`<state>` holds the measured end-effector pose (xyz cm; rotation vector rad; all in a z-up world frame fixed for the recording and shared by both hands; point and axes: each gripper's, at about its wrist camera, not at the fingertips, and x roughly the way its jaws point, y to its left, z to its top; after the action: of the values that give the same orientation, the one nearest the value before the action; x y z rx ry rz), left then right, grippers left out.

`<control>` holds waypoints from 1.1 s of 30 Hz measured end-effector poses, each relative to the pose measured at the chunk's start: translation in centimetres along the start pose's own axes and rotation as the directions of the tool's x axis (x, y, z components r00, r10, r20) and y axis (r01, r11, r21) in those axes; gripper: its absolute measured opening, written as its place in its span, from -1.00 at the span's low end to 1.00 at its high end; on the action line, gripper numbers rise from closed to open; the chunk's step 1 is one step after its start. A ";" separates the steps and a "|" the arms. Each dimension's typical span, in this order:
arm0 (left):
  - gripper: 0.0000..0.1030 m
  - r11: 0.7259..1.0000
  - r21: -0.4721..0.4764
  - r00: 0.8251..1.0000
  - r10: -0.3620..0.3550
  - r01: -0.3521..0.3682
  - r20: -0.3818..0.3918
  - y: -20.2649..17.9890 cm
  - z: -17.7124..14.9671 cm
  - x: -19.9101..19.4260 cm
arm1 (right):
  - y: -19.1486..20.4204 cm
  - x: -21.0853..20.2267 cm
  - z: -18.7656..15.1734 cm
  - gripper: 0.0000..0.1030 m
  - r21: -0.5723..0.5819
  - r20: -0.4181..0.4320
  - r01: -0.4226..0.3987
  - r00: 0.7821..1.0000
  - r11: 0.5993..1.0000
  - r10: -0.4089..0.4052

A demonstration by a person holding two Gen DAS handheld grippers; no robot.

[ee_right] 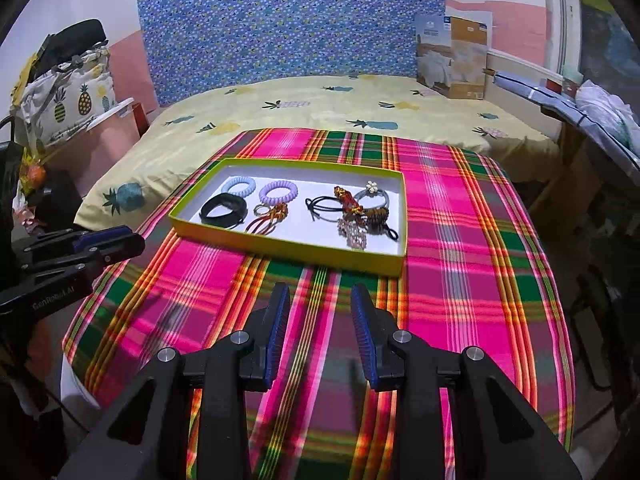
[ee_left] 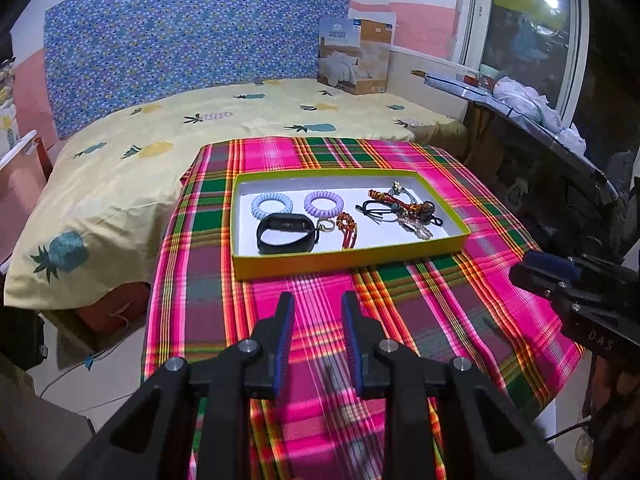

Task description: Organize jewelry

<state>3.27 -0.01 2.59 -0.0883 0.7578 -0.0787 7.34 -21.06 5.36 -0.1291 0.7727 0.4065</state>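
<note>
Left wrist view: left gripper [ee_left: 316, 300] fingers apart, nothing between them, over the plaid table [ee_left: 280, 308]. Yellow tray [ee_left: 344, 262] lies ahead, holding black band [ee_left: 286, 234], two coil ties and tangled jewelry [ee_left: 404, 210].
Right wrist view: right gripper [ee_right: 320, 294] fingers apart, empty; tray [ee_right: 288, 246] ahead.

A shallow yellow-green tray [ee_left: 352, 266] with a white floor sits on a plaid cloth, holding two spiral hair ties [ee_left: 271, 205], pale blue and lilac, a black wristband [ee_left: 288, 233], a beaded red-cord charm [ee_left: 347, 227] and tangled bracelets and hair elastics [ee_left: 404, 210].
</note>
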 end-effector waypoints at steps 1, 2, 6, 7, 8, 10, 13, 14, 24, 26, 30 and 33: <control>-0.51 1.000 -0.003 1.000 0.002 -0.002 -0.001 0.0 -0.2 -0.1 | 0.1 -0.2 -0.3 -0.37 0.003 0.000 0.003 1.000 1.000 -0.003; -0.51 1.000 -0.007 1.000 -0.003 0.003 -0.001 0.1 -0.4 -0.2 | 0.1 -0.3 -0.4 -0.37 0.005 0.000 0.005 1.000 1.000 -0.005; -0.51 1.000 -0.018 1.000 -0.003 0.003 -0.014 0.1 -1.3 -0.3 | 0.5 -0.5 -1.2 -0.37 0.006 -0.009 0.007 1.000 1.000 -0.007; -0.51 1.000 -0.018 1.000 0.001 -0.001 -0.016 0.1 -1.4 -0.2 | 0.6 -0.5 -1.3 -0.37 0.005 -0.013 0.009 1.000 1.000 -0.009; -0.51 1.000 -0.019 1.000 0.004 -0.005 -0.018 0.1 -1.5 -0.2 | 0.6 -0.5 -1.4 -0.37 0.004 -0.015 0.009 1.000 1.000 -0.009; -0.51 1.000 -0.021 1.000 0.007 -0.007 -0.020 0.2 -1.7 -0.2 | 0.7 -0.5 -1.6 -0.37 0.002 -0.018 0.009 1.000 1.000 -0.009; -0.51 1.000 -0.025 1.000 0.009 -0.009 -0.019 0.3 -1.7 -0.2 | 0.7 -0.5 -1.6 -0.37 0.003 -0.018 0.012 1.000 1.000 -0.012; -0.51 1.000 -0.025 1.000 0.011 -0.012 -0.017 0.3 -1.6 -0.2 | 0.7 -0.5 -1.6 -0.37 0.003 -0.018 0.013 1.000 1.000 -0.012; -0.51 1.000 -0.026 1.000 0.010 -0.010 -0.021 0.2 -1.5 0.1 | 0.6 0.0 -1.5 -0.37 -0.002 -0.030 0.014 0.999 1.000 -0.014; -0.51 1.000 -0.025 1.000 0.012 -0.013 -0.021 0.2 -1.5 0.1 | 0.6 0.0 -1.5 -0.37 -0.002 -0.032 0.014 0.999 1.000 -0.014; -0.51 1.000 -0.023 1.000 0.012 -0.013 -0.023 0.2 -1.5 0.2 | 0.7 0.1 -1.5 -0.37 -0.002 -0.034 0.013 0.999 1.000 -0.014; -0.51 1.000 -0.024 1.000 0.013 -0.014 -0.024 0.3 -1.5 0.3 | 0.7 0.1 -1.4 -0.37 -0.002 -0.035 0.014 0.999 1.000 -0.014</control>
<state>2.40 0.16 1.27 -0.1058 0.7832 -0.0576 6.17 -20.73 4.29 -0.1429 0.8055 0.3927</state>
